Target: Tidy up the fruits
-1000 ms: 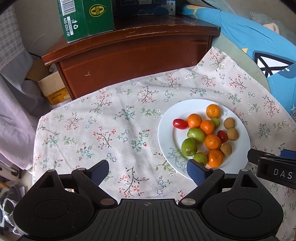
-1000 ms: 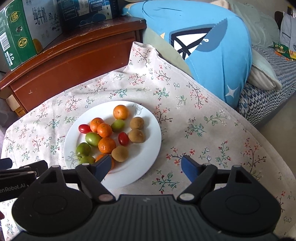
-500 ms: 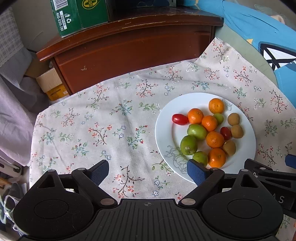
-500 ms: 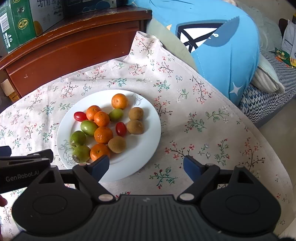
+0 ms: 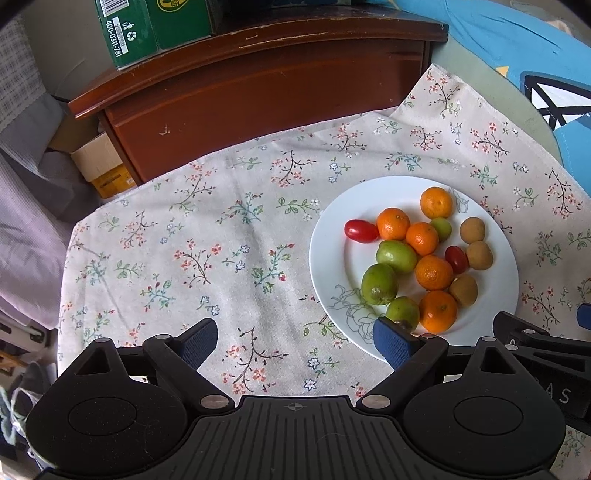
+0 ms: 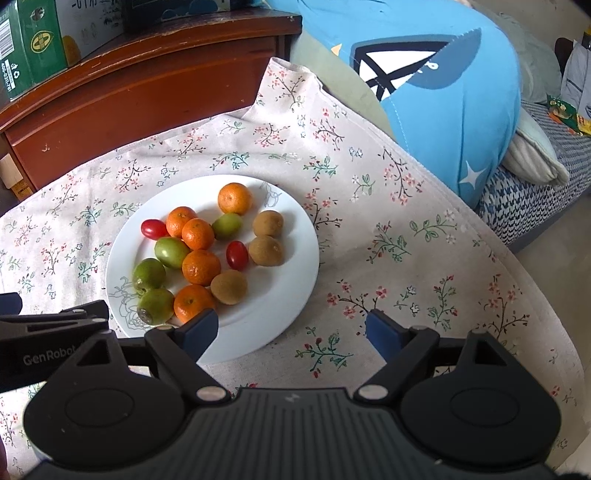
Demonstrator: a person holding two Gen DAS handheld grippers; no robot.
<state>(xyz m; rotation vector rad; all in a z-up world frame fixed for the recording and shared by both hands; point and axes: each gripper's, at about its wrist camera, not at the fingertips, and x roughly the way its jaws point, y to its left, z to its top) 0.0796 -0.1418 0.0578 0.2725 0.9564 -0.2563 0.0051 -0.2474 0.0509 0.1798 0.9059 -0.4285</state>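
Observation:
A white plate (image 5: 332,236) (image 6: 295,258) on a floral tablecloth holds mixed fruit: several small oranges (image 5: 434,271) (image 6: 201,266), green fruits (image 5: 378,283) (image 6: 149,273), brown kiwis (image 5: 479,254) (image 6: 266,251) and two red cherry tomatoes (image 5: 361,230) (image 6: 236,254). My left gripper (image 5: 295,338) is open and empty, above the cloth left of the plate's near edge. My right gripper (image 6: 291,328) is open and empty, above the plate's near right rim.
A dark wooden cabinet (image 5: 258,85) stands behind the table, with a green carton (image 5: 147,29) on it. A blue cushion (image 6: 443,85) and bedding lie to the right. A cardboard box (image 5: 99,162) sits on the floor at left.
Both grippers have drawn closer to the table, so the plate looks larger and sits lower in view. Both stayed open. The fruit has not moved.

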